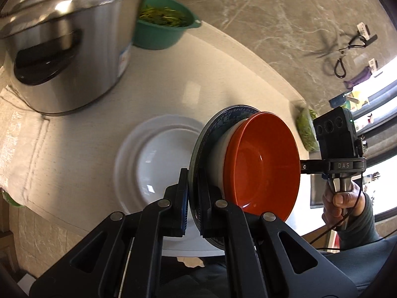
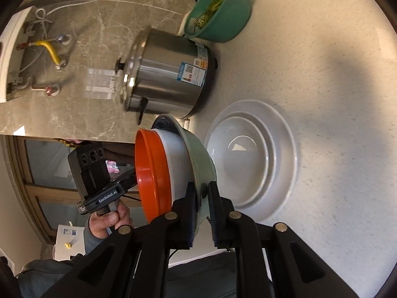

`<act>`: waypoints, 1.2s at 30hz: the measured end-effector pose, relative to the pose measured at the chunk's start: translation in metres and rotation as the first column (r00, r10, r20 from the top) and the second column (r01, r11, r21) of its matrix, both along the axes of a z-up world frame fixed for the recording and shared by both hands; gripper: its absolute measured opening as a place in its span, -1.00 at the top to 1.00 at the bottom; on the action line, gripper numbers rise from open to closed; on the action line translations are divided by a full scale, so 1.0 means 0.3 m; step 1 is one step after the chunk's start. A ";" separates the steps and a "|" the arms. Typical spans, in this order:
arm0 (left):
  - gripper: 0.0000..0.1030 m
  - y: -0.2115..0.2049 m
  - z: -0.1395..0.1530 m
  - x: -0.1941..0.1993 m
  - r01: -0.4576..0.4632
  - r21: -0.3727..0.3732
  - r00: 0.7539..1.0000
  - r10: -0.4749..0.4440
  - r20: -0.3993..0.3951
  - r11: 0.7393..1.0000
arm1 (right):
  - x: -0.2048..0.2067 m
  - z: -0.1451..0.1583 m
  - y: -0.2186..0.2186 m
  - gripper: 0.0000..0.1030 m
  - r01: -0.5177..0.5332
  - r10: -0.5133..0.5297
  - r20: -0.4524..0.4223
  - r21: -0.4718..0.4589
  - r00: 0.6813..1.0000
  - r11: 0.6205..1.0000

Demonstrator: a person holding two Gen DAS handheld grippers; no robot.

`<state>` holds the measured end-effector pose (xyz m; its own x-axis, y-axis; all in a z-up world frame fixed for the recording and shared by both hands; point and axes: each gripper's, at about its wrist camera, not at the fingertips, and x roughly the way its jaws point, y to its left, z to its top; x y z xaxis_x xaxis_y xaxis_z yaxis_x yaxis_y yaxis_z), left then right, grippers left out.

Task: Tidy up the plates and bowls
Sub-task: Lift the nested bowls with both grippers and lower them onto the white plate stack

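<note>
A nested stack of dishes is held in the air above the table (image 2: 335, 79), gripped from two opposite sides. The left gripper (image 1: 193, 213) has its jaws narrowed tight on the rim of the blue-patterned bowl (image 1: 223, 118), the outermost dish of the stack. The right gripper (image 2: 200, 213) has its jaws closed on the pale green underside of that same bowl (image 2: 198, 154) at its rim. Inside it sits a white bowl (image 1: 218, 154), and inside that an orange bowl (image 1: 263, 159), whose open mouth faces sideways, so the stack is tilted on edge.

Beneath the stack, on the white table, lies a stack of white plates (image 2: 280, 154) with a shallow white dish uppermost. A stainless steel cooker (image 2: 171, 79) stands further back near the wall, with a teal colander (image 2: 223, 15) of green vegetables just beyond it towards the table's far edge. A bag of greens (image 1: 306, 129) rests at the table's edge by the window. Scissors (image 1: 345, 49) hang on the marbled wall. A hand (image 1: 340, 206) grips each gripper's handle.
</note>
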<state>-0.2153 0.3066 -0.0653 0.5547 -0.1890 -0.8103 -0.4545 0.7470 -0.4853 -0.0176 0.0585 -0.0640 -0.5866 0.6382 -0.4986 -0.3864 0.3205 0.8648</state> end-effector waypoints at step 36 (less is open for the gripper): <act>0.91 0.114 -0.346 0.053 0.133 -0.042 0.986 -0.136 -0.092 0.990 | -0.025 -0.246 0.054 0.74 0.190 -0.189 0.023 -0.156 0.982 0.969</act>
